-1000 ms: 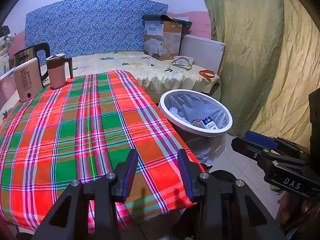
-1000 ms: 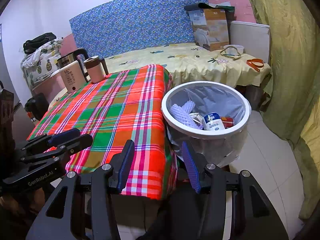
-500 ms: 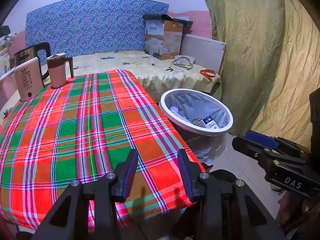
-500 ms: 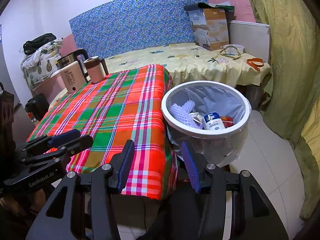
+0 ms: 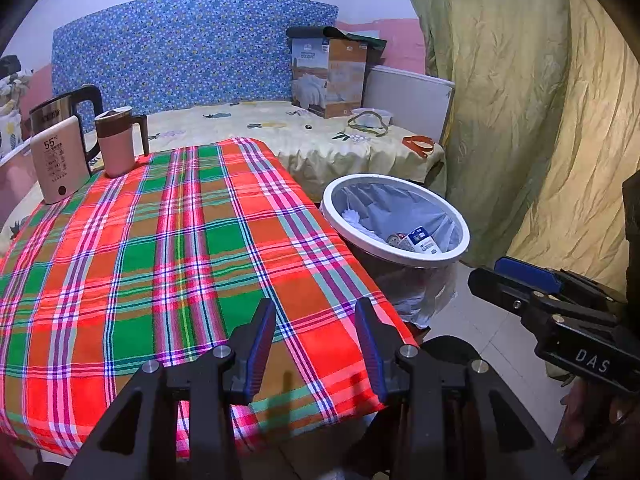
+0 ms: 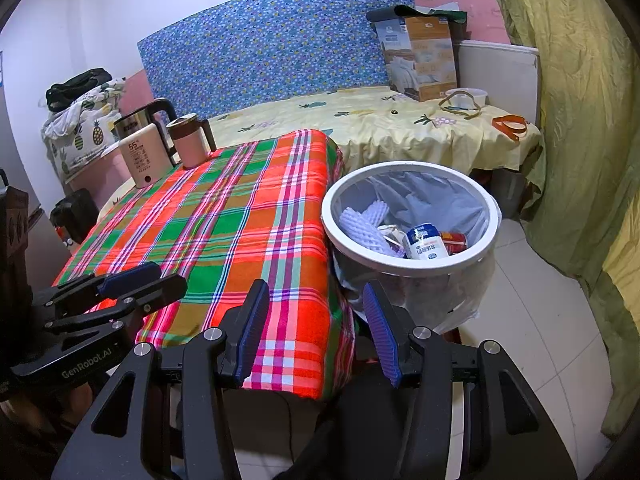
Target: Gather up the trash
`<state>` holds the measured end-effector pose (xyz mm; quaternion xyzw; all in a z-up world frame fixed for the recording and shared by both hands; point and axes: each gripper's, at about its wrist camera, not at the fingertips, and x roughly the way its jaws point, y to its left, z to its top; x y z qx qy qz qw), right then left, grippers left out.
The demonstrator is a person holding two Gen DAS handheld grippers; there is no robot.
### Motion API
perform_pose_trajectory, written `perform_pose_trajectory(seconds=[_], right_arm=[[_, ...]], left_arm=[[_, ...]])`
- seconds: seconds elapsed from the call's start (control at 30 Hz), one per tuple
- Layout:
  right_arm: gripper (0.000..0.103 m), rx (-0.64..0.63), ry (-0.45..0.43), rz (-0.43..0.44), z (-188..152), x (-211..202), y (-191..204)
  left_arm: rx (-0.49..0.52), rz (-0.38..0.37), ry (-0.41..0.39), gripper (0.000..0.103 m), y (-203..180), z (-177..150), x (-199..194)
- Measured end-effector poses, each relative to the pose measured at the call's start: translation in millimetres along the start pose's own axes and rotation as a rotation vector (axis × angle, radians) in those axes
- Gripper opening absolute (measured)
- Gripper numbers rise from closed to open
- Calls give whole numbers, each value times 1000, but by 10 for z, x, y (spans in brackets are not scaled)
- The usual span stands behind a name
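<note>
A white-rimmed bin [image 6: 410,270] with a clear liner stands on the floor at the right edge of the table [image 6: 224,232], which wears a red and green plaid cloth. Inside lie white foam netting [image 6: 362,226], a white and blue can [image 6: 425,242] and a red can [image 6: 454,241]. In the left wrist view the bin [image 5: 394,250] shows the same white and blue can [image 5: 422,242]. My left gripper [image 5: 315,322] hangs open over the table's [image 5: 140,264] near edge, nothing between its fingers. My right gripper [image 6: 314,308] is open and empty, near the table corner beside the bin.
A kettle [image 5: 60,120], a beige device marked 55 [image 5: 58,162] and a pink mug [image 5: 118,140] stand at the table's far left. Behind is a bed [image 6: 400,132] with a cardboard box [image 6: 420,58]. Yellow-green curtains [image 5: 540,120] hang on the right over tiled floor [image 6: 532,340].
</note>
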<state>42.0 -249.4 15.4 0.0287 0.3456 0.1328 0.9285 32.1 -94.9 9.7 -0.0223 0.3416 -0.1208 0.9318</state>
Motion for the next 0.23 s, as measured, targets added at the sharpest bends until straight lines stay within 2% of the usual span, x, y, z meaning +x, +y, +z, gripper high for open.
perform_pose_trajectory(seconds=[0.23], right_arm=[[51, 0, -4, 2, -10, -4, -17]], left_arm=[[-3, -4, -2, 41, 2, -4, -2]])
